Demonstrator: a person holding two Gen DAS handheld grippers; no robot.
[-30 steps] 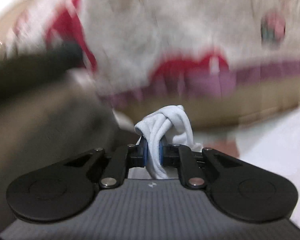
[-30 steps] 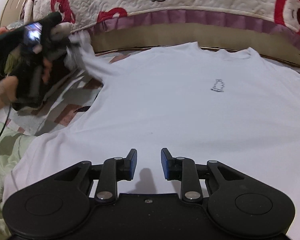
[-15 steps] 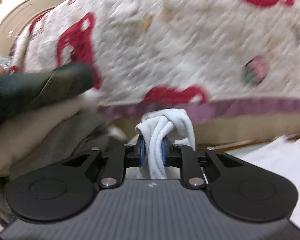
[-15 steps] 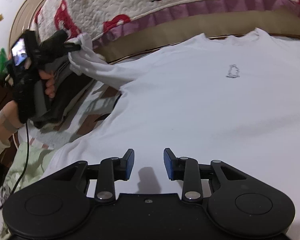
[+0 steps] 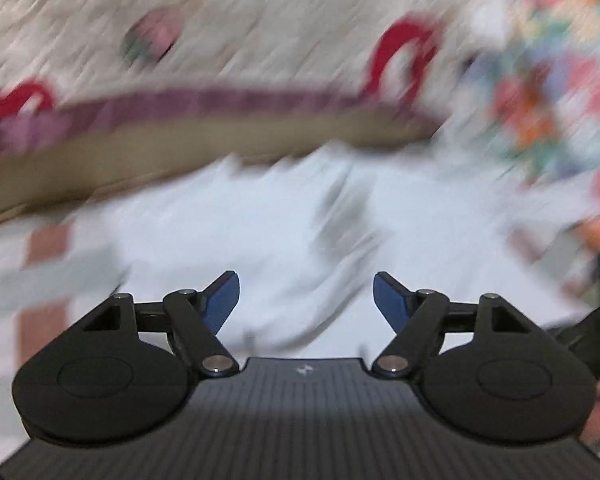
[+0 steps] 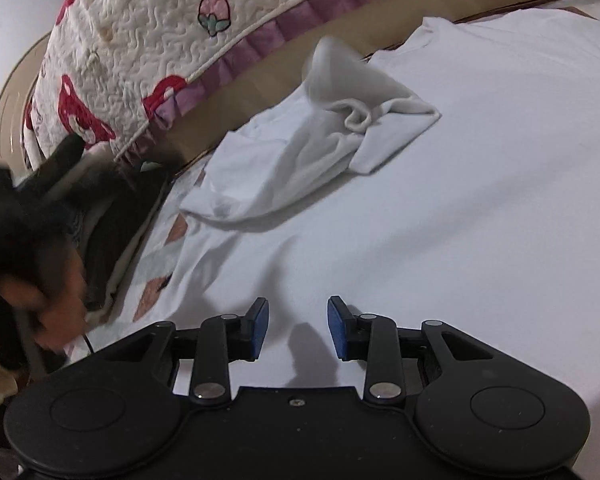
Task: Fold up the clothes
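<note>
left claw (image 5: 306, 298) and right claw (image 6: 298, 328) both gape empty over the white t-shirt (image 6: 480, 168); its bunched sleeve (image 6: 320, 136), flopped inward, risks creasing any fold.

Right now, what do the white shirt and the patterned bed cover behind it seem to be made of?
White shirt: soft, matte knit, probably cotton; its folded-in sleeve lies in limp creases with a curled hem. Bed cover: quilted padded fabric, cream with red prints; wavy stitch lines pucker it, and a purple ruffle trims the edge.

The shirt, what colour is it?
White. The shirt shows best in the right wrist view, its sleeve folded over.
</note>
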